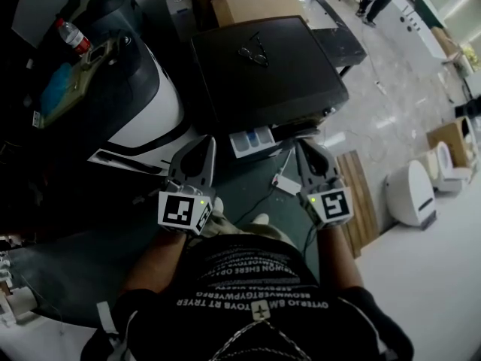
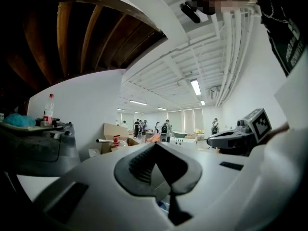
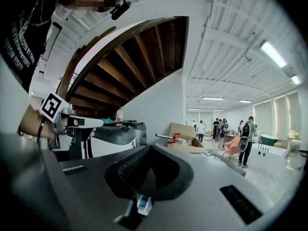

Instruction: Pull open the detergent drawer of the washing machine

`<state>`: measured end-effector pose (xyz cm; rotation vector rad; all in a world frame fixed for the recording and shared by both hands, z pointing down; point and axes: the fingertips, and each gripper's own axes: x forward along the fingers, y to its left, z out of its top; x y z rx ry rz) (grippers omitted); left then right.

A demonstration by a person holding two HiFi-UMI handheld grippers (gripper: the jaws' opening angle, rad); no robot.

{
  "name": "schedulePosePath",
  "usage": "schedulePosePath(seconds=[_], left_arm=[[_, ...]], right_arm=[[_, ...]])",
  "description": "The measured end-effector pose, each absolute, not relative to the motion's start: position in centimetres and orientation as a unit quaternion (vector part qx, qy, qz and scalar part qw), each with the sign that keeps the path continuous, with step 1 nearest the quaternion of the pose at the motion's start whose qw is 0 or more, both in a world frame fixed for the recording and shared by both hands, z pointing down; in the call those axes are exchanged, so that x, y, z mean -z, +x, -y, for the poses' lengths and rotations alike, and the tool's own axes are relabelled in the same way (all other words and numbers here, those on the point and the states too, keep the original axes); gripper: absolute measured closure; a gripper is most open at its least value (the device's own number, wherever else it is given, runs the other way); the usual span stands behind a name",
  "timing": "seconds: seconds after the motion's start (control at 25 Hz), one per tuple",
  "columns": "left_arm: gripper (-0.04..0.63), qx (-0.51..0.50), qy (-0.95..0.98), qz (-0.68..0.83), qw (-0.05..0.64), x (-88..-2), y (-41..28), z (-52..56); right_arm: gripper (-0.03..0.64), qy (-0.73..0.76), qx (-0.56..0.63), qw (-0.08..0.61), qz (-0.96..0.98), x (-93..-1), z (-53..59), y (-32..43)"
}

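Note:
The washing machine has a dark top and stands just ahead of me in the head view. Its detergent drawer sticks out of the front, showing white and blue compartments. Both grippers are held level at chest height, short of the drawer and apart from it. The left gripper is shut with nothing between its pads, as the left gripper view also shows. The right gripper is likewise shut and empty. A sliver of the drawer shows beneath its jaws.
A white and black machine stands at the left with a water bottle on it. A cardboard box sits behind the washer. A cable with a white plug, wooden boards and a white appliance lie at the right.

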<state>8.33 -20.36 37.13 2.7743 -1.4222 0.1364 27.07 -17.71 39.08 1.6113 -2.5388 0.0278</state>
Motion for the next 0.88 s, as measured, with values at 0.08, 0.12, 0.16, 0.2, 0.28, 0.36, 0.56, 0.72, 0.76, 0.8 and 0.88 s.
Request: schedulePosePath(seconds=[0.08,0.12,0.16,0.2,0.28,0.36,0.56,0.72,0.76,0.8,0.88], left_arm=[[0.592,-0.042,0.892,0.449,-0.003,-35.9,8.6,20.2],[0.592,-0.04,0.894,0.447,-0.009,-35.3,8.8,20.2],[0.592,-0.038,0.895,0.445,-0.013,-34.7,9.0,20.2],[0.592,-0.036,0.895,0.444,-0.015,-34.3,9.1,20.2],[0.592,-0.034,0.897,0.441,-0.013,-33.9,9.2,20.3],[0.592,-0.033,0.898,0.438,-0.013,-33.6,9.2,20.3],[0.592,-0.038,0.9,0.434,-0.016,-33.4,9.3,20.2],[0.592,-0.047,0.902,0.43,-0.016,-33.9,9.5,20.6],[0.592,-0.049,0.902,0.429,-0.015,-34.0,9.5,20.7],[0.592,-0.05,0.902,0.429,-0.013,-34.1,9.6,20.8],[0.592,-0.052,0.902,0.429,-0.008,-34.3,9.7,21.0]], right_arm=[[0.615,0.535,-0.003,0.065,0.842,-38.0,17.5,26.8],[0.615,0.535,0.001,0.064,0.842,-37.5,17.4,26.7],[0.615,0.536,0.004,0.063,0.842,-37.1,17.4,26.7],[0.615,0.538,0.006,0.061,0.841,-36.8,17.3,26.8],[0.615,0.542,0.006,0.057,0.839,-36.5,17.3,26.9],[0.615,0.544,0.005,0.056,0.837,-36.3,17.3,26.8],[0.615,0.547,0.006,0.058,0.835,-36.0,17.1,26.9],[0.615,0.547,0.006,0.059,0.835,-36.2,17.3,27.0],[0.615,0.546,0.005,0.059,0.836,-36.2,17.5,27.0],[0.615,0.545,0.005,0.059,0.836,-36.3,17.6,27.0],[0.615,0.544,0.002,0.06,0.837,-36.4,17.7,27.0]])
